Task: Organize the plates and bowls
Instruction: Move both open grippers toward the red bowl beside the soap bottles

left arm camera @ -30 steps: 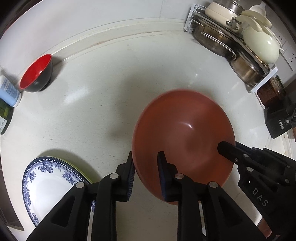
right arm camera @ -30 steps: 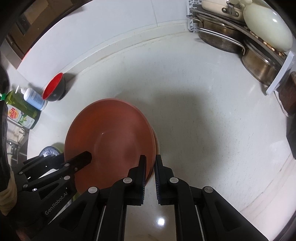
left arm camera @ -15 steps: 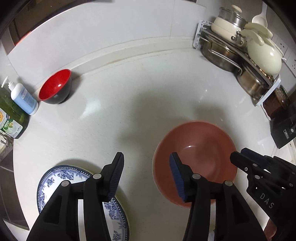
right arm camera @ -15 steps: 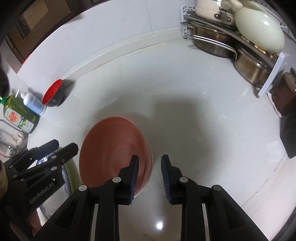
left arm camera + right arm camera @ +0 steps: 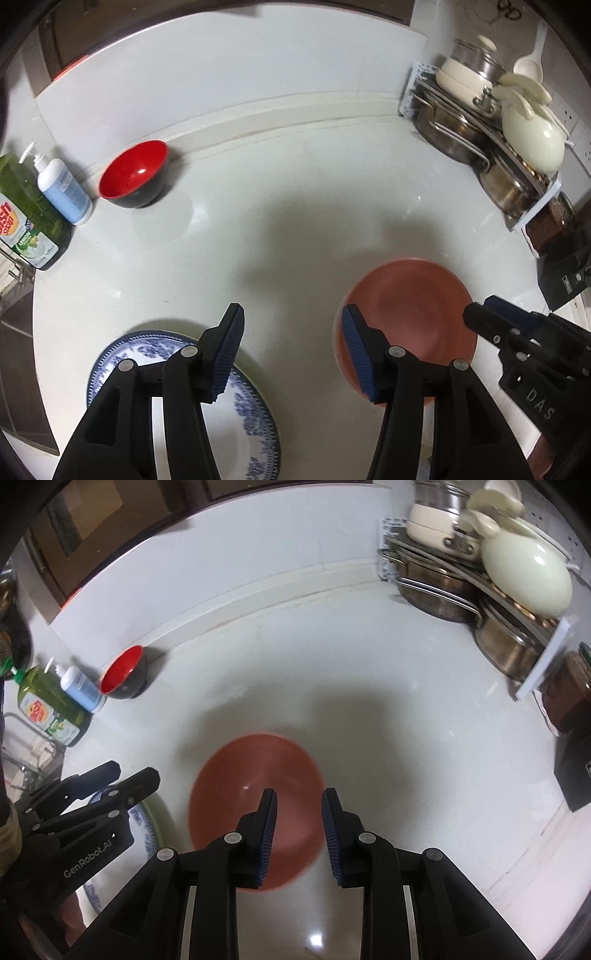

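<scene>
- On the white stone tabletop [image 5: 295,206], a round terracotta-coloured shallow bowl [image 5: 413,314] sits alone, upright, near the front right in the left wrist view.
- Left gripper [image 5: 291,354] hovers with its jaws spread wide and holds nothing; its right finger overlaps the terracotta bowl's left rim in that view, but contact cannot be told.
- Right gripper [image 5: 298,834] is also released, jaws parted, above the bowl's near right edge [image 5: 255,790].
- Blue-and-white patterned round plate [image 5: 243,417] lies flat at the front left, under the left gripper's left finger.
- Red-lined black bowl [image 5: 133,173] stands by the back wall, well apart from both.
- Beside it stand a white pump bottle [image 5: 61,184] and a green dish-soap bottle [image 5: 26,214].
- At the back right, a rack of steel pots [image 5: 480,140] fills the corner.
</scene>
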A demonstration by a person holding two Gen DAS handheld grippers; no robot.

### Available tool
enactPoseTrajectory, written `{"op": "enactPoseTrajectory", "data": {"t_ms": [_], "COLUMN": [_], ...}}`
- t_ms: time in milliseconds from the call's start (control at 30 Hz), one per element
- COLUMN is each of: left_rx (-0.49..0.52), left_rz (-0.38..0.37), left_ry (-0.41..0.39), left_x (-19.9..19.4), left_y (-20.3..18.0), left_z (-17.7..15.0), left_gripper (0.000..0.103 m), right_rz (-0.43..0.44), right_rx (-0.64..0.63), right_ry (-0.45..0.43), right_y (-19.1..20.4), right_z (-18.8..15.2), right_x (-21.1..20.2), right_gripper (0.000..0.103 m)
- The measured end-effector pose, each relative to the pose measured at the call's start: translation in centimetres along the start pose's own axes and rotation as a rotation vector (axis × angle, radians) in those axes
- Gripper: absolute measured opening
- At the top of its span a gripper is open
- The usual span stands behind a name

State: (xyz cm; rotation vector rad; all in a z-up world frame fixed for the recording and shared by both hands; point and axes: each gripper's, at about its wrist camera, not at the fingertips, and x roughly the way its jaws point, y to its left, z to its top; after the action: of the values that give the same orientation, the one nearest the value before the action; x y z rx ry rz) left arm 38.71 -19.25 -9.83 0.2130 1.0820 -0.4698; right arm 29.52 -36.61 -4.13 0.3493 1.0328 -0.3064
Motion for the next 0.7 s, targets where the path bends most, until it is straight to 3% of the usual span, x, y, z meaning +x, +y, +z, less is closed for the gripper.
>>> {"op": "enactPoseTrajectory", "data": {"t_ms": [167,200,267,333,700], "left_rx": [-0.041,-0.043,-0.045,-0.048,-0.153], "left_rz": [0.028,0.036,0.061,0.08,0.197], "left_ry": [-0.041,-0.05,-0.069,-0.081,-0.145], "left_x": [-1.2,-1.5,-1.9,-2.2,-3.8], "left_y": [2.6,3.1,4.1,5.2,12.8], "left_z": [0.6,0.6,0.8,1.1,2.6], "left_gripper": [0.064,0.064,0.066,0.068,0.072], "right_rz": [0.034,0.037,0.036,0.037,0.106], "right_rx": [-0.035,-0.045,-0.067,-0.086,-0.193], "right_ry": [-0.007,-0.011,-0.028,-0.041,-0.058], "right_y": [2.2,2.6,3.7,4.8,11.5], "right_z": [0.7,0.9,1.2,1.7,5.5], "right_x": [0.1,0.1,0.0,-0.1,1.4], "right_gripper": [0.028,0.031,0.049,0.053,0.053]}}
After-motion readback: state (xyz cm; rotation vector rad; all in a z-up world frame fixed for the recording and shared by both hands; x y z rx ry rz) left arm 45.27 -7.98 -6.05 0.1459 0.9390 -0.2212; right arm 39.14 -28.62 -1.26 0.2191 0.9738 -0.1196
